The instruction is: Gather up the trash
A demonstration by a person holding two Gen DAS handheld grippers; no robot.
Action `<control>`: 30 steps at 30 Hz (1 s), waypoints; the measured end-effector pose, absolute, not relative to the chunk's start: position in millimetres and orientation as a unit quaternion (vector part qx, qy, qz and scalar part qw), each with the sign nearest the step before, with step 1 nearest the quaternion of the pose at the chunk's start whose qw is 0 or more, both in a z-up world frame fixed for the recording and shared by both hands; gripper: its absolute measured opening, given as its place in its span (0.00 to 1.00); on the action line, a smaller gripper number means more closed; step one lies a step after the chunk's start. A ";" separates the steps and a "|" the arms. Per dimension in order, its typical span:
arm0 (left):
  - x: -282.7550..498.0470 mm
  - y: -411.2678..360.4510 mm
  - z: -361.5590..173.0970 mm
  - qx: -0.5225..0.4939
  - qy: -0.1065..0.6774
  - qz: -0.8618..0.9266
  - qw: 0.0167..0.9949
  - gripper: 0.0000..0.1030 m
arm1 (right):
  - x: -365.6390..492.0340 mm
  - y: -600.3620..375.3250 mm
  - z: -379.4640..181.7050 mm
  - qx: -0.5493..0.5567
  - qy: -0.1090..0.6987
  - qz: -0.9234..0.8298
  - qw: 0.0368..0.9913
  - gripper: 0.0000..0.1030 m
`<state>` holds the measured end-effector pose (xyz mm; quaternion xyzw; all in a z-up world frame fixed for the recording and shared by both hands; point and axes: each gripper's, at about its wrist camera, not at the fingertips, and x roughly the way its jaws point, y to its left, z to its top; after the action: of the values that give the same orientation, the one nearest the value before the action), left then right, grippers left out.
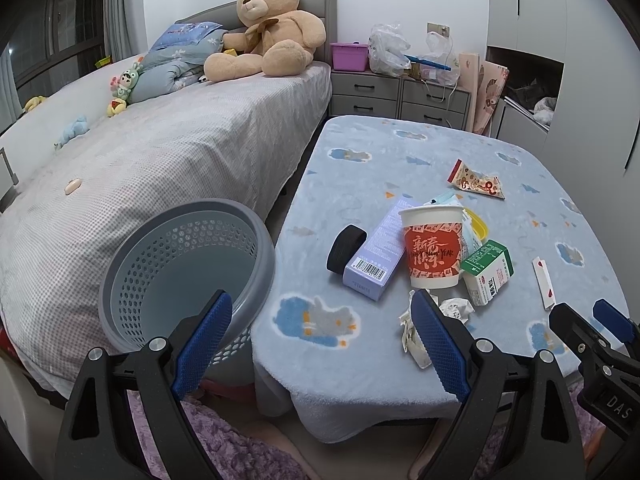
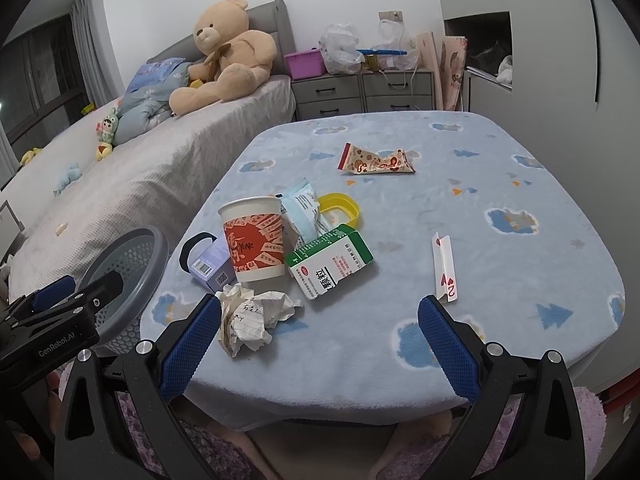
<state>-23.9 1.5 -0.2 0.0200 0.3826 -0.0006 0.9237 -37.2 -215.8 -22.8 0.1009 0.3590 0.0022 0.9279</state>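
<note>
**Left wrist view: bin bare, all trash on the table**

Left wrist view looks into the bin (image 1: 188, 272), which seems empty, so nothing looks collected yet. On the table (image 2: 500, 184) lie the cup (image 2: 256, 240), green box (image 2: 332, 262), crumpled paper (image 2: 252, 316), wrapper (image 2: 376, 162) and card (image 2: 444, 266). Both the left gripper (image 1: 322, 340) and right gripper (image 2: 316, 344) gape wide, holding nothing. Only the right wrist view shows the paper whole.

Right gripper (image 2: 320, 332) jaws spread wide above crumpled paper (image 2: 252, 318), beside paper cup (image 2: 254, 238) and green box (image 2: 330, 262)
</note>
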 end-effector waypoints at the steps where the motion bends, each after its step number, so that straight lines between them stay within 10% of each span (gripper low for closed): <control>1: -22.2 1.4 -2.0 0.020 0.384 0.000 0.923 0.84 | -36.5 -216.4 -23.9 0.102 0.360 0.002 0.927 0.94; 30: 26.0 14.8 -58.0 0.018 0.431 0.018 0.902 0.84 | 29.6 -322.3 -99.8 0.109 0.445 -0.086 0.885 0.93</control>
<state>26.0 14.8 -58.0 0.0185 0.4313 0.0179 0.9019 29.6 -322.3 -99.8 0.1095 0.4449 -0.0857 0.8847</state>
